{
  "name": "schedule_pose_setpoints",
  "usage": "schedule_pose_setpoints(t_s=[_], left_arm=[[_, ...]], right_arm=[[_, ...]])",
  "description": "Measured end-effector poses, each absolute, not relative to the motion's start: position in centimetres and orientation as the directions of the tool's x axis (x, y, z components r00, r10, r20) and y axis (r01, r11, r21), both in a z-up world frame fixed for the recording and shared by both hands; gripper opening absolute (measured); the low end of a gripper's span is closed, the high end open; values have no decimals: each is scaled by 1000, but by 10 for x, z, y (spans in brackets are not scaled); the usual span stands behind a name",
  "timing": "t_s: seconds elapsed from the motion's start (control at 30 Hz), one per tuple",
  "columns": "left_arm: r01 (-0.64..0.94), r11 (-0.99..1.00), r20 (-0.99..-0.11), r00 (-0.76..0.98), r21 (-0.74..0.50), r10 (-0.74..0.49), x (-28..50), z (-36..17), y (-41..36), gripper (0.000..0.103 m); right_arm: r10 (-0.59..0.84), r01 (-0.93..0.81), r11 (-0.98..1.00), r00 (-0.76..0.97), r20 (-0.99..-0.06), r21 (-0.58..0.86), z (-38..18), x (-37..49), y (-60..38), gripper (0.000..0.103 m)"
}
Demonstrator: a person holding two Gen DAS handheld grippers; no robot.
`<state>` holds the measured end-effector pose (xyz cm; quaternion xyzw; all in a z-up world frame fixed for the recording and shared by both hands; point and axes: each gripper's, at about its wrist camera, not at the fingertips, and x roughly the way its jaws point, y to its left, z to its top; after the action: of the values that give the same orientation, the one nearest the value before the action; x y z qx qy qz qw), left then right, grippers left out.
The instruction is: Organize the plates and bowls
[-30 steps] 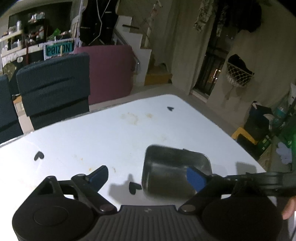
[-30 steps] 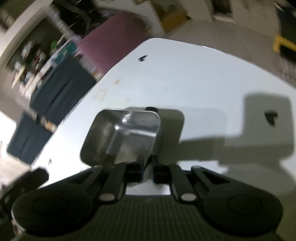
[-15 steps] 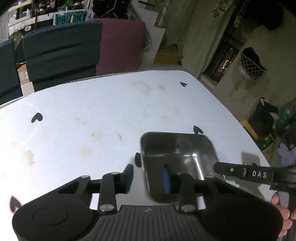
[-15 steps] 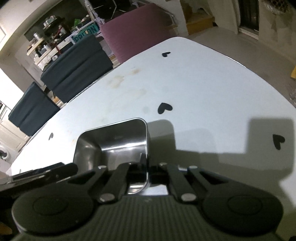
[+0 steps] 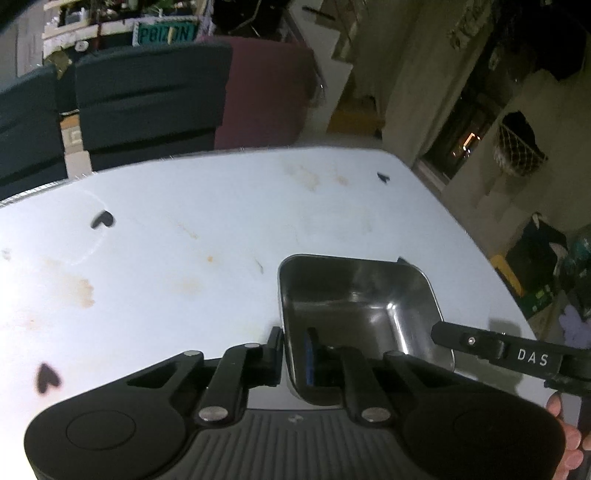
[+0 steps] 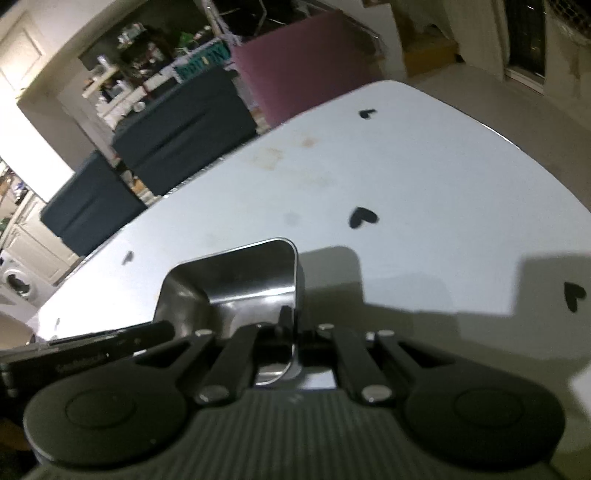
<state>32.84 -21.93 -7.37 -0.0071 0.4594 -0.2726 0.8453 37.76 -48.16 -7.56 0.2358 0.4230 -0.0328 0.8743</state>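
Left gripper (image 5: pixel 291 349) clamped on the near-left wall of the square steel bowl (image 5: pixel 354 306); one finger outside, blue pad inside. Right gripper (image 6: pixel 295 328) pinches the opposite wall, jaws fully closed on the rim. The bowl sits on the white table (image 5: pixel 184 229), near its right edge. Progress looks early: both grips are set, no stack or other dishes in view, and bowl placement is still to come. A second ago the left jaws stood wide apart beside the bowl; they have since closed.

Readable: "DAS" in white on the black right gripper (image 5: pixel 532 356), right of the near jaws; "P0IZON" on a teal sign (image 5: pixel 166 34), far beyond them.
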Motion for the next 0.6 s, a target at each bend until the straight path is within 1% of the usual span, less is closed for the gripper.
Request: schedule_pose_setpoints(t_s=[0.03, 0.13, 0.27, 0.6], left_arm=[[446, 857, -766, 445, -260, -464, 325, -69, -215, 4], [425, 864, -750, 470, -270, -465, 314, -59, -204, 3], [413, 866, -731, 493, -280, -472, 297, -45, -192, 3], [417, 862, -694, 529, -288, -488, 242, -24, -162, 5]], right_arm=[[150, 247, 887, 646, -748, 390, -73, 376, -481, 3], [174, 216, 886, 666, -726, 410, -67, 369, -481, 3], [202, 157, 892, 702, -683, 425, -53, 355, -479, 3], [263, 25, 909, 740, -619, 416, -26, 309, -475, 3]])
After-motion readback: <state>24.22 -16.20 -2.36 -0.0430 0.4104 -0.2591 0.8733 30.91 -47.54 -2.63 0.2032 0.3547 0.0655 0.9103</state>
